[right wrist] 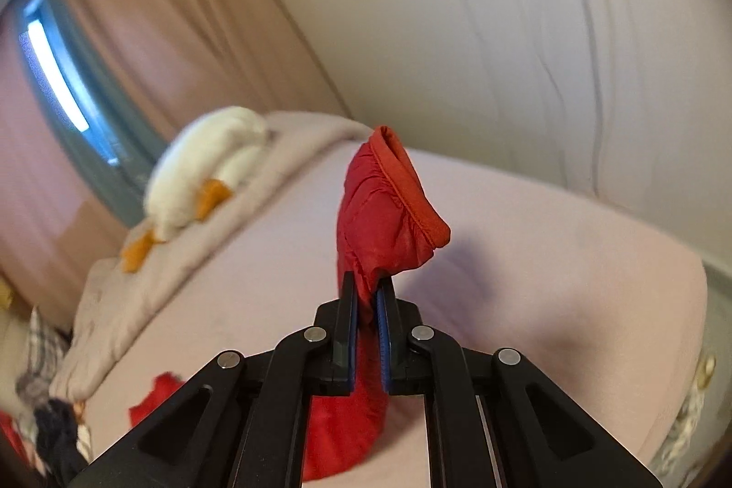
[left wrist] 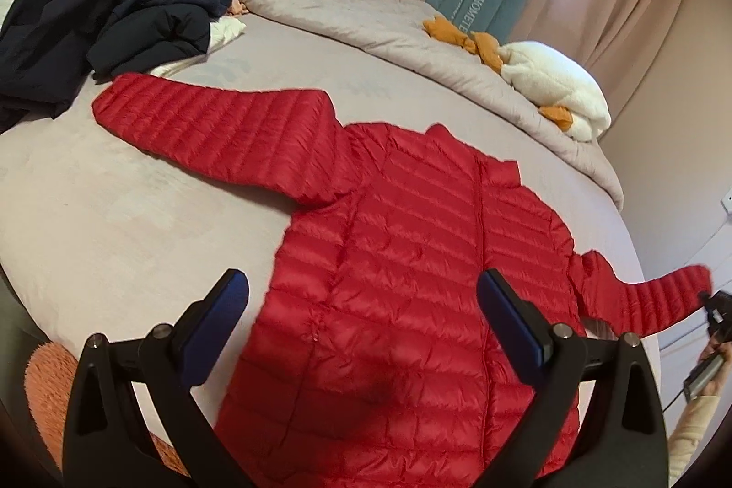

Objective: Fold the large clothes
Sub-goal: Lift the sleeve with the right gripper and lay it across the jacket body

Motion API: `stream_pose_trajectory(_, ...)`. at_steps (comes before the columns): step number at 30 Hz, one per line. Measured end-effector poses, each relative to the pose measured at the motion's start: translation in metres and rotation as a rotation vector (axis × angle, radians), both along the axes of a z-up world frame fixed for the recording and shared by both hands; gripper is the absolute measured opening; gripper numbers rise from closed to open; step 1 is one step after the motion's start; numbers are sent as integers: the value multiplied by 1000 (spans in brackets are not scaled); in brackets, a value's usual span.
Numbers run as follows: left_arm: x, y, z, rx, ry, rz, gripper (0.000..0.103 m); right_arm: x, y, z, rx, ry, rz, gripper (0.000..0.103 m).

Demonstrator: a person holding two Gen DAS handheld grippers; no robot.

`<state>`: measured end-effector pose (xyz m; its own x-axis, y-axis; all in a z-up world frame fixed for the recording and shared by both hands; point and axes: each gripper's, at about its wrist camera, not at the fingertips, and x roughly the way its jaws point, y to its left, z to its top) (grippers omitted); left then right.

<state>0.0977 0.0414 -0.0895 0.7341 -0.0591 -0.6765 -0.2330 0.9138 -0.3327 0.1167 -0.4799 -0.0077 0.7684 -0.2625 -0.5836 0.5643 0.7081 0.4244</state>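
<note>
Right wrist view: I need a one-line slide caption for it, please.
Right gripper fingers shut on the red jacket's sleeve cuff, lifted above the bed.

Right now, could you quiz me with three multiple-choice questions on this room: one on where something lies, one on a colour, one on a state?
1. Where does the white duck plush lie?
A. on the grey quilt
B. on the floor
C. on the jacket

2. What colour is the spread-out jacket?
A. navy
B. red
C. white

3. What are the right tongs doing?
A. standing wide open
B. pinching the sleeve cuff
C. holding the plush

Answers: A, it rests on the bunched quilt; B, bright red quilting; B, red fabric sits clamped between the pads.
</note>
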Motion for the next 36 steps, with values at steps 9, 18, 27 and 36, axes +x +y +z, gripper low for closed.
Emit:
stream_pose_trajectory(9, -13, 23, 9, 6, -51, 41, 100, 11, 84, 70, -138, -100, 233, 9)
stream_pose_trajectory(18, -15, 34, 7, 3, -49, 36, 100, 69, 162, 81, -211, -114, 498, 9)
stream_pose_trajectory(27, -14, 42, 9, 8, -49, 41, 100, 96, 225, 73, -238, -83, 689, 9)
stream_pose_trajectory(36, -14, 46, 9, 14, -45, 35, 100, 100, 281, 55, -210, -9, 890, 9)
